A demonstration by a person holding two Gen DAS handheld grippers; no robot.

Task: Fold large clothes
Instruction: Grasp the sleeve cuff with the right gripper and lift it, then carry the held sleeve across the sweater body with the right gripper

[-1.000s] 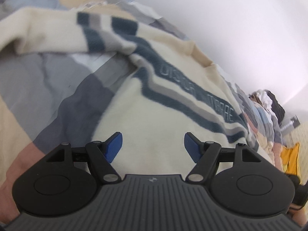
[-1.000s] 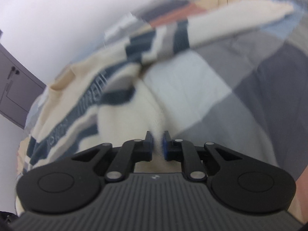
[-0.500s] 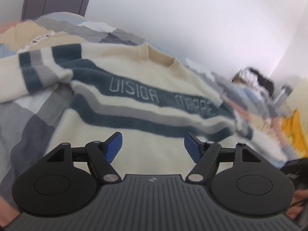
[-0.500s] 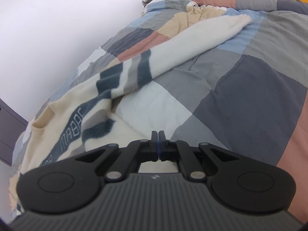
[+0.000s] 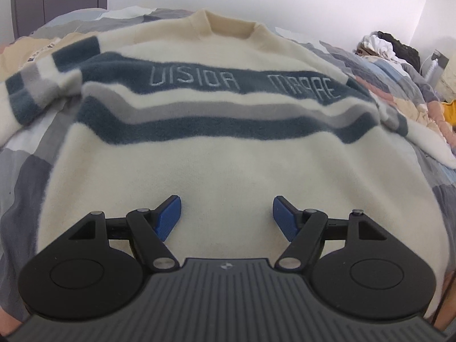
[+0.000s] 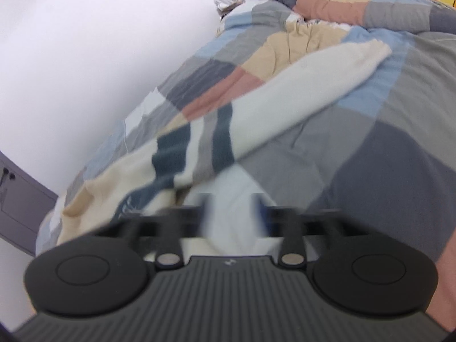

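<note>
Showing the whole sweater (image 5: 228, 154) front, the left view has it flat on the patchwork bed (image 5: 25, 171), collar far, left tool (image 5: 227, 209) open and empty above the hem. Right view gives only one sleeve (image 6: 299, 94) stretched across bare quilt, wall close left. Right tool (image 6: 231, 213), blurred, jaws opening, nothing between them; half a second ago they were shut. Clothes pile (image 5: 384, 44) sits near the far edge.
</note>
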